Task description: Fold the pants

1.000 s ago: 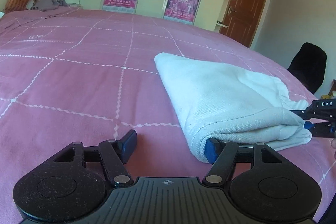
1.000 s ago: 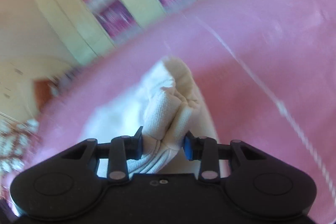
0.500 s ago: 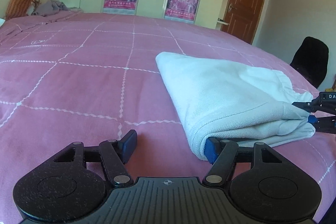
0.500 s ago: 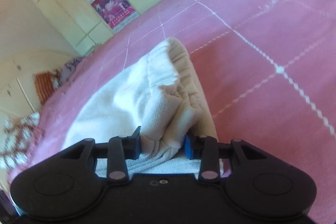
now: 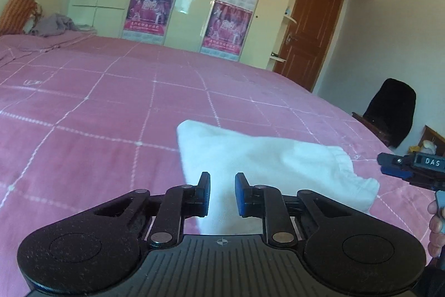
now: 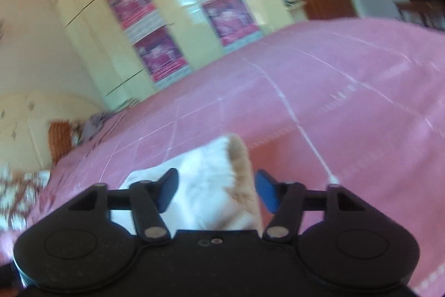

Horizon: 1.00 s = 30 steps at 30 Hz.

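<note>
A: Starting on the left, what has the left hand-held gripper got?

B: Nothing. Its jaws have just been closing and now stand nearly together with only a narrow gap; no cloth is pinched between the blue pads. It hangs above the near edge of the folded white cotton pants, which lie in a flat bundle on the pink quilted bed cover with white grid stitching.

A: And how would that bundle handle?

B: I judge it light, soft and limp. It has no stiffness, so a pinch at one layer would likely peel the fold open. The safer hold looks like the thick folded edge, taking all layers at once, or the gathered elastic waistband at the right end, which is bulkier and less slippery.

A: Further right?

B: The right hand-held gripper sits at the waistband end. Its jaws have just been opening; the white cloth shows between the pads but neither pad presses on it, so it is let go. That view is blurred, though.

A: So the fold?

B: It looks finished, resting compact on the bed, both tools clear of it
</note>
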Available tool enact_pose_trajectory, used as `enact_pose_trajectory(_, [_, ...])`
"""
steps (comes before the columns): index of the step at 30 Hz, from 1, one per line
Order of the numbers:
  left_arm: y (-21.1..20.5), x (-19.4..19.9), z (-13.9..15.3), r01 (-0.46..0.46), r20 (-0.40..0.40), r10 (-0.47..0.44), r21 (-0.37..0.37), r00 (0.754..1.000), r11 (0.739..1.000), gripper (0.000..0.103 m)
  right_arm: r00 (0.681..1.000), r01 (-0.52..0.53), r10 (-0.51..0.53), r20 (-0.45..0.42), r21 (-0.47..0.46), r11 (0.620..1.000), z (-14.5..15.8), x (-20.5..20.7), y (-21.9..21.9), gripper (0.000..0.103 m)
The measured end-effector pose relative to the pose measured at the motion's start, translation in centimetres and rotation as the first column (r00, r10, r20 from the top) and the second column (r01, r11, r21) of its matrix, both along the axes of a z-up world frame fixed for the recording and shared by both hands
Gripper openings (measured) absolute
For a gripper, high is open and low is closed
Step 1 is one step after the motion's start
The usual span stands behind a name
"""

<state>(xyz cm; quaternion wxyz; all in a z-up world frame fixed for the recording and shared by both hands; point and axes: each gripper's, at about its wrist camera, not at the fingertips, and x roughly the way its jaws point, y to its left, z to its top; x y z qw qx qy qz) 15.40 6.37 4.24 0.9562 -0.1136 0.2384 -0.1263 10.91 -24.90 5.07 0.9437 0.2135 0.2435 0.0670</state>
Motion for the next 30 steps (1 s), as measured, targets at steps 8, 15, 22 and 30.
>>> enact_pose_trajectory(8, [-5.0, 4.5, -4.0, 0.132, -0.161, -0.119, 0.069, 0.98, 0.989, 0.021, 0.979, -0.167, 0.119, -0.163, -0.323, 0.932, -3.7, 3.6, 4.2, 0.012])
enact_pose_trajectory(15, [-3.4, 7.4, 0.1, 0.101, -0.078, -0.098, 0.044, 0.992, 0.994, 0.022, 0.984, -0.171, 0.149, -0.094, -0.288, 0.942, -0.5, 4.3, 3.1, 0.022])
enact_pose_trajectory(22, [-7.0, 15.5, -1.7, 0.187, -0.241, -0.165, 0.069, 0.956, 0.98, 0.022, 0.969, -0.24, 0.202, -0.145, -0.323, 0.916, 0.2, 13.1, 6.6, 0.021])
enact_pose_trajectory(30, [-6.6, 14.3, -2.1, 0.184, -0.204, -0.159, 0.107, 0.966, 0.977, 0.024, 0.934, -0.308, 0.202, -0.294, -0.377, 0.874, -2.0, 14.9, 8.1, 0.025])
